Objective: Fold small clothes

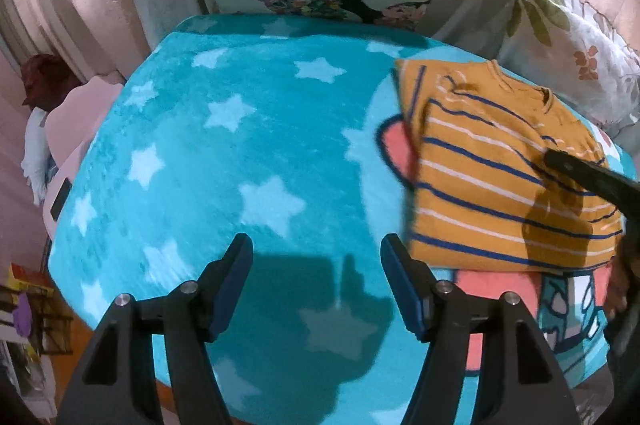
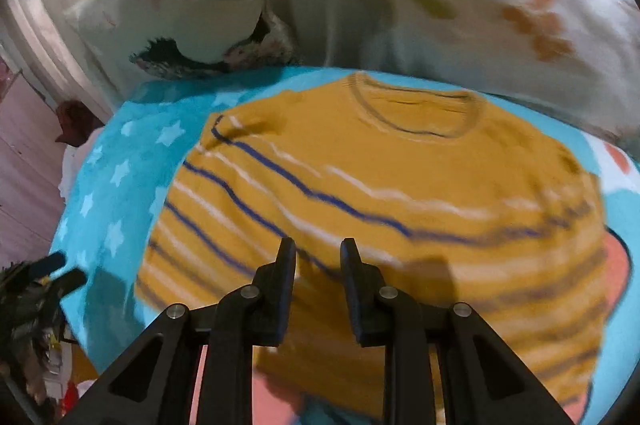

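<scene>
The mustard striped shirt (image 2: 384, 201) lies flat on the turquoise star blanket (image 1: 224, 161) that covers the bed, neckline (image 2: 416, 113) at the far end from the right gripper (image 2: 318, 251) and hem toward it. Its sides look already turned in, which gives it a compact, roughly rectangular outline; that shape suggests the fold is partly done and a crosswise fold remains.

The right gripper hangs over the lower middle of the shirt, the fingers (image 2: 286, 265) set a narrow gap apart with nothing between them. The view is motion-blurred, so whether the tips touch the cloth or sit just above it is hard to say. Being placed there, ahead of the hem, reads as either pressing the fabric flat or lining up for a pinch.

The left gripper (image 1: 316, 249) is held off to the side, its fingers spread wide and empty over bare blanket. From its view the shirt lies just beyond and to the right of the right-hand finger, with the right gripper's dark finger (image 1: 576, 169) reaching across the striped fabric. That open stance near the shirt's edge suits taking a hem corner.

White patterned pillows (image 2: 480, 5) press against the far side of the blanket, just past the neckline.
</scene>
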The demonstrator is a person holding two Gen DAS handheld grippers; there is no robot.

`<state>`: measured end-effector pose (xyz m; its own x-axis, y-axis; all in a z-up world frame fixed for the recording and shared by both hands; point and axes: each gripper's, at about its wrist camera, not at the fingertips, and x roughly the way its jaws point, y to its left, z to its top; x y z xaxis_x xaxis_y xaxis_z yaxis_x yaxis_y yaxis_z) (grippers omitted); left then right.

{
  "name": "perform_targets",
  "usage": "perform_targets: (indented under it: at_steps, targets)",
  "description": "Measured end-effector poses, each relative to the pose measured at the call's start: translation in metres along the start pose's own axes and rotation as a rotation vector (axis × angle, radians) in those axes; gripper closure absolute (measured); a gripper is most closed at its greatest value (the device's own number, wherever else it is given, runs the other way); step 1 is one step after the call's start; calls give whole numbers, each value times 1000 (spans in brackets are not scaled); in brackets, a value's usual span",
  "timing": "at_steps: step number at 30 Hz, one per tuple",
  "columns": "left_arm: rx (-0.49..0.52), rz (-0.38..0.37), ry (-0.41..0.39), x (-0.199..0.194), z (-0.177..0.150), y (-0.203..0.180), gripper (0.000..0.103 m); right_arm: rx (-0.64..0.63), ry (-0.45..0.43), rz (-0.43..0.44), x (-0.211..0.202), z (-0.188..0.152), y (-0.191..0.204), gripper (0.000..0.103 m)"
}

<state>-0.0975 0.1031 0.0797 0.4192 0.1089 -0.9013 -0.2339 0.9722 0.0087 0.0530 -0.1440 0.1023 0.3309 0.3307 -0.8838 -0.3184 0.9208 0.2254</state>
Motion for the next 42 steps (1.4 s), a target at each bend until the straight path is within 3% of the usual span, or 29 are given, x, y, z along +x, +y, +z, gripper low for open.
perform_targets:
  at_steps: [3, 6, 10, 19, 27, 33, 42]
  targets:
    - [20, 8, 16, 10, 7, 17, 37, -2, 40, -70, 36, 15, 10, 76]
    - [39, 12, 28, 17, 11, 27, 37, 19, 30, -97, 41, 26, 11, 70]
    - [67, 7, 44, 28, 17, 36, 37, 72, 8, -84, 26, 28, 10, 69]
    - [139, -32, 58, 45, 31, 23, 37, 23, -54, -81, -27, -25, 42, 63]
    - [210, -79, 61, 54, 40, -4, 37, -131, -64, -139, -25, -67, 89, 60]
    - [189, -170, 79, 69, 62, -7, 36, -228, -92, -192, -20, -82, 114, 56]
    - [165, -381, 94, 93, 110, -25, 29, -352, -102, -212, -2, -87, 147, 48]
